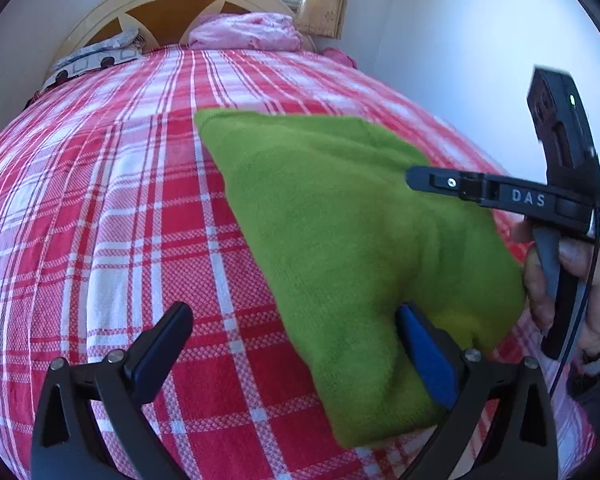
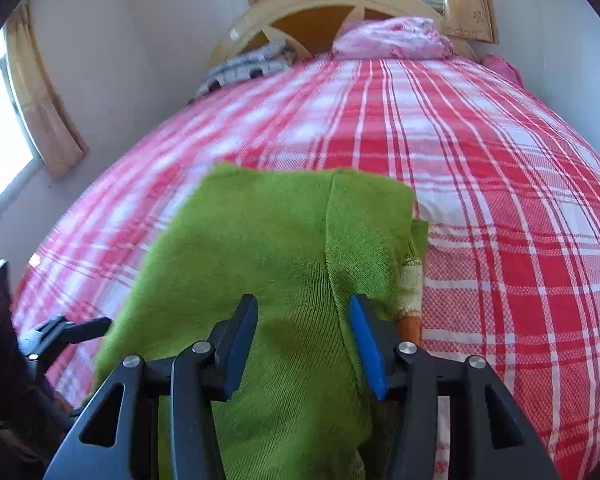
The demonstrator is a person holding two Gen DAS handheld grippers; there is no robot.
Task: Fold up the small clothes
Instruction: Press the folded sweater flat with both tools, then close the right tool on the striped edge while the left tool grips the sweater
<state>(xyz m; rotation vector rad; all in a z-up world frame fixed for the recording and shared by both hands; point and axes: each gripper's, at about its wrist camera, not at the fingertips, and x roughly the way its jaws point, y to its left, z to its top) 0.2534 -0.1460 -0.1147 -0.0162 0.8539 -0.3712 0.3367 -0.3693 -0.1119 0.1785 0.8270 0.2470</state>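
Nearest the lens, the right gripper (image 2: 304, 344) stands with jaws apart, straddling the green knit garment (image 2: 268, 264) without pinching it. Its long axis runs away toward the headboard (image 2: 312, 0) on the red plaid bedspread (image 2: 500, 200). The left gripper (image 1: 296, 344) gapes wide at its left edge.

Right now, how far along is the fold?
Done: green garment already doubled, a folded layer edge showing on top. In hand: nothing; left gripper and right gripper jaws open around it. Left: any final fold on the plaid bedspread.
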